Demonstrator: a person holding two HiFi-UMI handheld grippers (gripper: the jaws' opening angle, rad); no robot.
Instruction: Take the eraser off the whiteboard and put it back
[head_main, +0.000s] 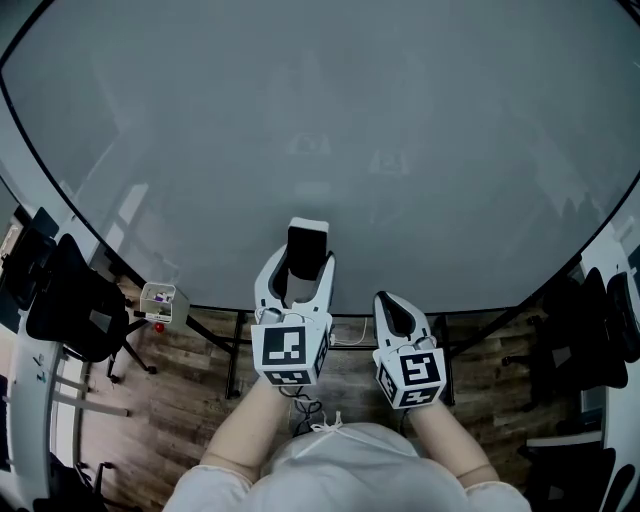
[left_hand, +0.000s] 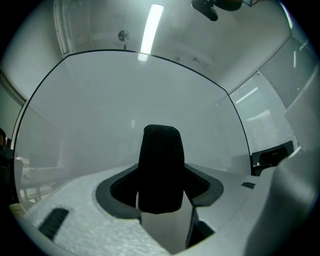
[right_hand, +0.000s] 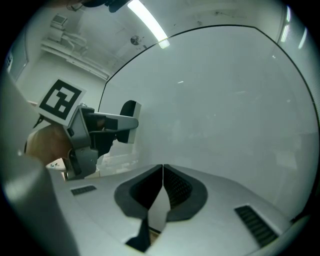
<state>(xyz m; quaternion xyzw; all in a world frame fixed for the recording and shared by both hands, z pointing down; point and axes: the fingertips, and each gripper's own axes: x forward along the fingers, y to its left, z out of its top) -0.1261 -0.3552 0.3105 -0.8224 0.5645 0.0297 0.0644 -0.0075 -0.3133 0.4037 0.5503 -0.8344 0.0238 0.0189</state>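
A person standing at a wide grey whiteboard is holding a two-jaw gripper in each hand, both raised toward the board's lower edge. The left gripper is pinching the eraser between its white jaws: the black felt block is standing upright in the grip, its pale back facing the person and its felt facing the board. It is sitting close to the surface, though contact cannot be told. The right gripper is waiting just beside it, a little lower, with its jaws pressed together and nothing between them. At the board's lower left corner a small pale box is hanging off the frame, carrying a few bits inside – one purple, the rest too small to make out. Black office chairs are standing on the wood floor on either side.
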